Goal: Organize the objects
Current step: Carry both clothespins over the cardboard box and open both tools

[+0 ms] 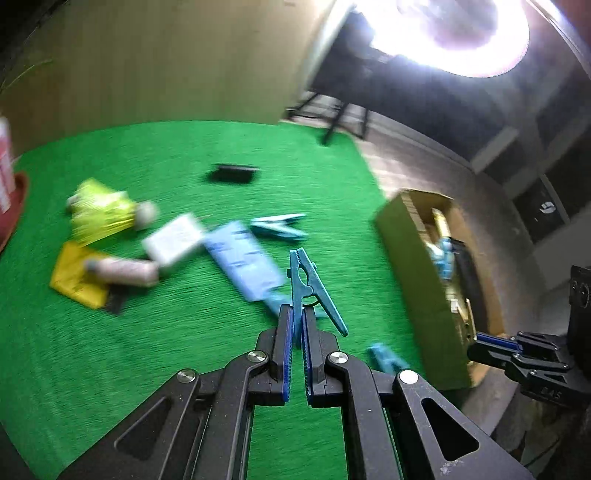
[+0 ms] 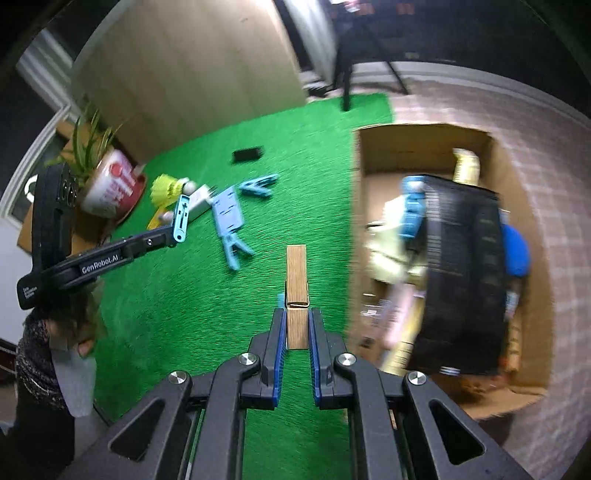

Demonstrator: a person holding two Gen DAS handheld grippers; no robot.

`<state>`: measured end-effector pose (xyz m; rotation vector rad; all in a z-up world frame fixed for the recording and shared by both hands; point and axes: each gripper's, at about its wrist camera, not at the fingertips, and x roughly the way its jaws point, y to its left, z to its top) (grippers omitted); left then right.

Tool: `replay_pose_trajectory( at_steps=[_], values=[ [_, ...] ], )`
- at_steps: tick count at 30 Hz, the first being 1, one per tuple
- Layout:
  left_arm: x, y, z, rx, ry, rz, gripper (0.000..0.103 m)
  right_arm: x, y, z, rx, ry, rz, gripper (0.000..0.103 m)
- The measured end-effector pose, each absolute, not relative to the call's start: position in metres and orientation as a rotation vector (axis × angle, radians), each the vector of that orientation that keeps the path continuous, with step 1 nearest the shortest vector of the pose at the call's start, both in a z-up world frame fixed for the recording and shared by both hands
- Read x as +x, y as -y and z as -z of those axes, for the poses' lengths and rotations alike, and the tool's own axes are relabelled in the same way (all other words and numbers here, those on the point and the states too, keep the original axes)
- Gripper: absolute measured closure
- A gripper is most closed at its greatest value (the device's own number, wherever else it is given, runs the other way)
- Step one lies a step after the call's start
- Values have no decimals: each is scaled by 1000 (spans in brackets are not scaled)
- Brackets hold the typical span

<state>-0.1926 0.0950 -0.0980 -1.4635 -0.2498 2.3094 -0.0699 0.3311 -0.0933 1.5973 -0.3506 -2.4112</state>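
Two clothespins gripped, blue peg (image 1: 301, 284), wooden peg (image 2: 296, 291)

Room's pretty dim overall. Big blown-out glare (image 1: 448, 33) up and right of the left tool (image 1: 297, 325), washing out everything around it. Heavy motion blur on the stuff ahead of both tools, while the tools themselves stay sharp. Fisheye bends the edges and the corners go black.

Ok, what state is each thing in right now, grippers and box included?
Left gripper: shut on the blue plastic clothespin, lifted off the mat.
Right gripper: shut on the wooden clothespin, lifted.
Brown cardboard box: open on top, partly filled.
Second blue clothespin: lying loose on the green turf mat.
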Motion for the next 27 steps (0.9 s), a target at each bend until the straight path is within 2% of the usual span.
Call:
replay_pose_trajectory(
  at_steps=[9,15,27],
  values=[
    [-202,-199,80,-1381,146,-2191,99,-44,-403,87,1616,445,2554,92],
    [-209,-256,86,-1379,70,-2143,99,-33,-438,98,1666,486,2595,92],
    [-210,-291,100,-1406,-33,-2142,99,-29,-458,102,1679,486,2609,92]
  ],
)
